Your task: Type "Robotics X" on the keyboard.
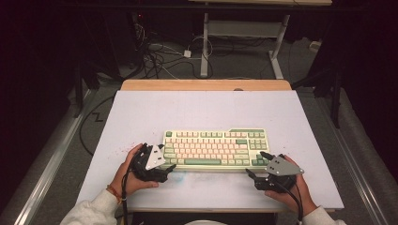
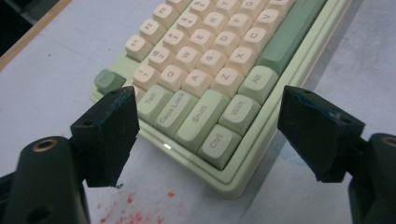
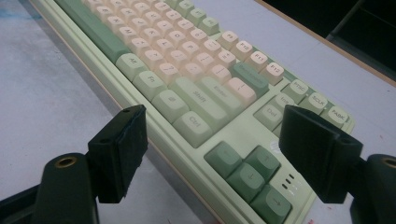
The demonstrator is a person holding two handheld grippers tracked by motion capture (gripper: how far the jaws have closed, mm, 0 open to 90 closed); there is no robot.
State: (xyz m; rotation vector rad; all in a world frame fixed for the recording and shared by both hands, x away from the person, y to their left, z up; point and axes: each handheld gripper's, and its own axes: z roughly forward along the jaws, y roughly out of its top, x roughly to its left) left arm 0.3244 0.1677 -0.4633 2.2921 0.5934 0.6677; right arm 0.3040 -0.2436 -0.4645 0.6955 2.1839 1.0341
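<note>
A pale green keyboard [image 1: 216, 149] with cream and green keys lies on the near middle of the white table top. My left gripper [image 1: 167, 157] stands open at its near left corner, and in the left gripper view [image 2: 215, 137] the jaws straddle the Ctrl and Shift corner of the keyboard [image 2: 210, 51] without touching it. My right gripper [image 1: 257, 163] stands open at the near right corner. In the right gripper view [image 3: 223, 151] its jaws frame the arrow keys and right Ctrl of the keyboard [image 3: 187, 60], apart from them.
The white top [image 1: 197, 112] lies on a wooden table whose far edge [image 1: 206, 85] shows. Red specks [image 2: 126, 210] stain the surface beside the keyboard's left corner. Beyond the table, cables [image 1: 159, 56] and a desk frame [image 1: 205, 42] stand on the floor.
</note>
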